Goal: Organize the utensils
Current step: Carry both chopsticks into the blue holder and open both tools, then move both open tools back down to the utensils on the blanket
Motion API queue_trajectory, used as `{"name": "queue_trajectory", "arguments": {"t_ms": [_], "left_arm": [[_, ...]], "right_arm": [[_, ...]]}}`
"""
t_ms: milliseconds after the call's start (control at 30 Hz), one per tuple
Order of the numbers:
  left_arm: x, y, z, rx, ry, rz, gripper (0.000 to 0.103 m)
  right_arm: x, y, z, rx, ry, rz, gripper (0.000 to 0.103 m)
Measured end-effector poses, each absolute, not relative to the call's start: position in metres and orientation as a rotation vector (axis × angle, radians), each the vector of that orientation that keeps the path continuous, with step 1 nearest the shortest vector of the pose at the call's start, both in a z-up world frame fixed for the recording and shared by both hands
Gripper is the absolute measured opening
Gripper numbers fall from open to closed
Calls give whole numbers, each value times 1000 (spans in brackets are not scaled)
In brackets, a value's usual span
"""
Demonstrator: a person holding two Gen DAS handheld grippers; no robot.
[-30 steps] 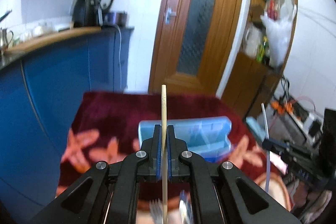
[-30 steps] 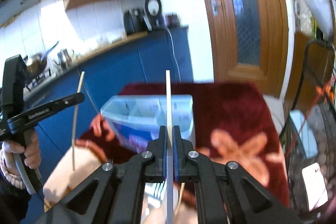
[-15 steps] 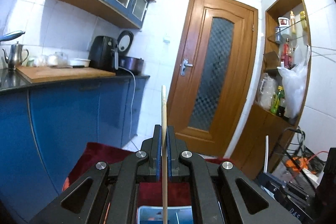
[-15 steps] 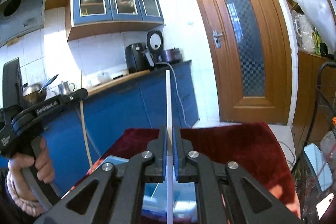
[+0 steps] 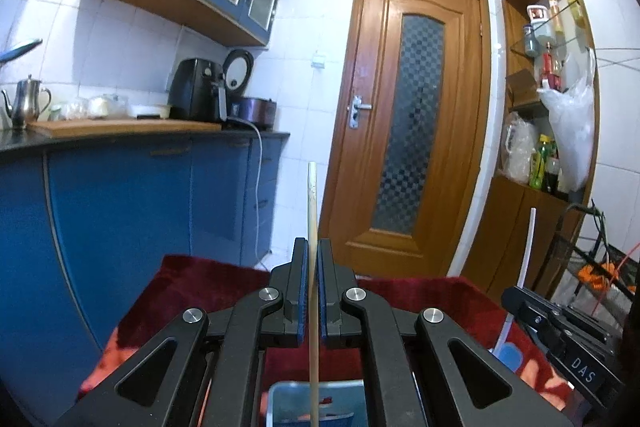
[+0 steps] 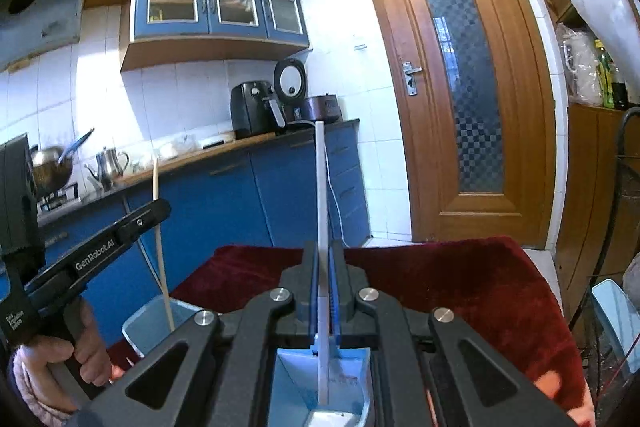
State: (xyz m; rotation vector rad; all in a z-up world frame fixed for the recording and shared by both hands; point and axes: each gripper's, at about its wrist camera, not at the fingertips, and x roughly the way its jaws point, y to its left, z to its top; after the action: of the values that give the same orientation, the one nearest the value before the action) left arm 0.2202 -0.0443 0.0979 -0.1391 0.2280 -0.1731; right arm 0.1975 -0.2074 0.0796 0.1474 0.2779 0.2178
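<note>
My left gripper (image 5: 313, 247) is shut on a wooden chopstick (image 5: 312, 211) that stands upright, its lower end over the light blue organizer box (image 5: 320, 403). My right gripper (image 6: 323, 249) is shut on a white chopstick (image 6: 321, 187), also upright, its lower end down inside a compartment of the blue box (image 6: 340, 383). In the right wrist view the left gripper (image 6: 162, 205) appears at the left with the wooden chopstick (image 6: 158, 211) reaching into the box's left end (image 6: 148, 327). The white chopstick (image 5: 527, 247) and right gripper body (image 5: 560, 327) show at the right of the left wrist view.
The box sits on a dark red flowered cloth (image 6: 460, 279) covering the table. Blue kitchen cabinets (image 5: 120, 207) with a counter run along the left. A wooden door (image 5: 412, 131) stands behind, and shelves (image 5: 552, 87) and a wire rack (image 6: 616, 287) lie to the right.
Both views have tilted up from the table toward the room, then sunk a little. The box has slipped from mid-frame to beneath the fingers, and both chopsticks stay gripped.
</note>
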Motion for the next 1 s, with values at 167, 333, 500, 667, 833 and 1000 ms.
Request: {"name": "queue_trajectory", "arguments": {"t_ms": [167, 333, 500, 667, 833, 1000], "left_arm": [[217, -47, 84, -114, 275, -208, 4], [212, -50, 75, -91, 356, -275, 6], [201, -53, 74, -71, 386, -284, 15], [186, -48, 81, -84, 404, -285, 25], [164, -42, 91, -85, 401, -281, 29], [135, -38, 102, -70, 406, -285, 32]], "right_arm": [[194, -202, 72, 108, 328, 222, 7], [189, -204, 70, 121, 364, 237, 16], [177, -206, 75, 133, 351, 238, 26], [159, -207, 87, 138, 323, 241, 29], [138, -209, 102, 152, 292, 239, 29], [115, -205, 115, 155, 285, 235, 30]]}}
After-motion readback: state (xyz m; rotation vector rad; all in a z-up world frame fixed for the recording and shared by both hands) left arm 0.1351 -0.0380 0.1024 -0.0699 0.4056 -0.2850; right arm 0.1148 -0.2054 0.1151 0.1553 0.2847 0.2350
